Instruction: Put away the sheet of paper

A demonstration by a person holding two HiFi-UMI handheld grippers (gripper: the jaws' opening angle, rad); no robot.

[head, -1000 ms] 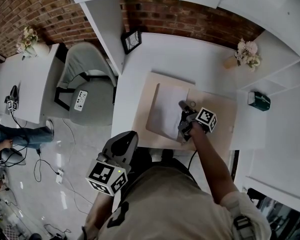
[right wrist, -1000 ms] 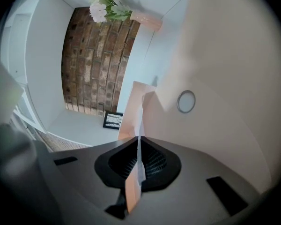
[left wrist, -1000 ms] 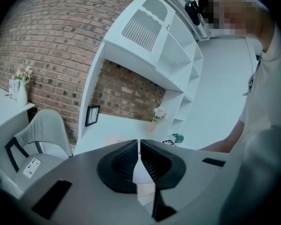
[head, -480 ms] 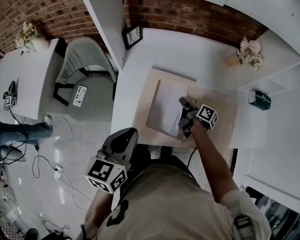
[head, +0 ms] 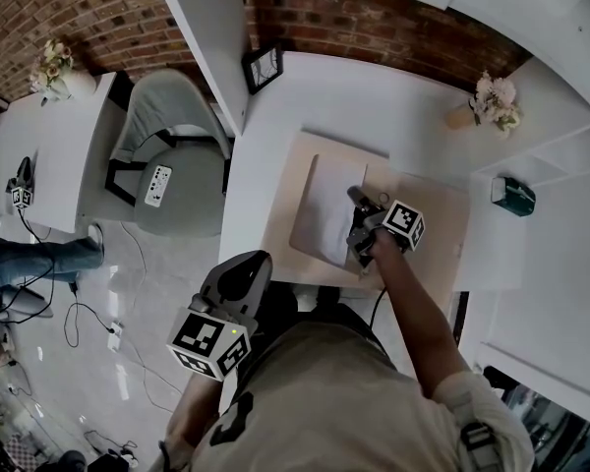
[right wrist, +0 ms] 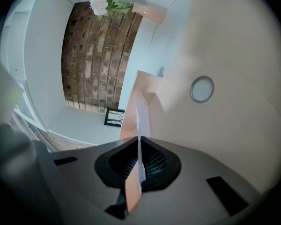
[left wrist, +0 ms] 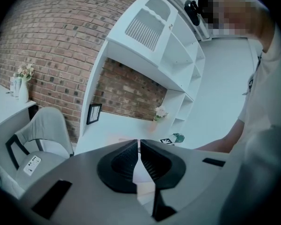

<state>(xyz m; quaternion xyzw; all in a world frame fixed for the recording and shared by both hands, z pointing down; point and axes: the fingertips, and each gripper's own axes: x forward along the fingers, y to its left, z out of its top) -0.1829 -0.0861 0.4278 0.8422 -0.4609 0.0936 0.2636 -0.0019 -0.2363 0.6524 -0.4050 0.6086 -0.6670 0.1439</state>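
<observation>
White desk (head: 275,146) stands against a brick wall, seen from above, with a tan desk mat (head: 433,234) on it. One sheet of paper (head: 326,209) lies on the left half of the mat. Its long axis runs from the person's side toward the wall, leaning slightly to the right at the far end. Two grippers show. The right gripper (head: 357,205) reaches over the mat, pointing toward the wall, its jaws pressed onto the sheet's right-hand long edge. In the right gripper view the paper (right wrist: 141,114) appears edge-on, a thin strip rising from between the closed jaws. Beside it a round fitting (right wrist: 202,88) is set in the mat. The left gripper (head: 251,262) hangs low by the person's body, off the desk and well apart from the paper, its jaws closed together on nothing. Around the mat: one black picture frame (head: 263,68) at the desk's far left corner and one vase of flowers (head: 490,103) at the far right. A second vase of flowers (head: 55,70) stands on another table to the left. One grey chair (head: 172,155) sits between the two tables. White shelves (head: 560,155) to the right hold one dark green object (head: 512,197).
</observation>
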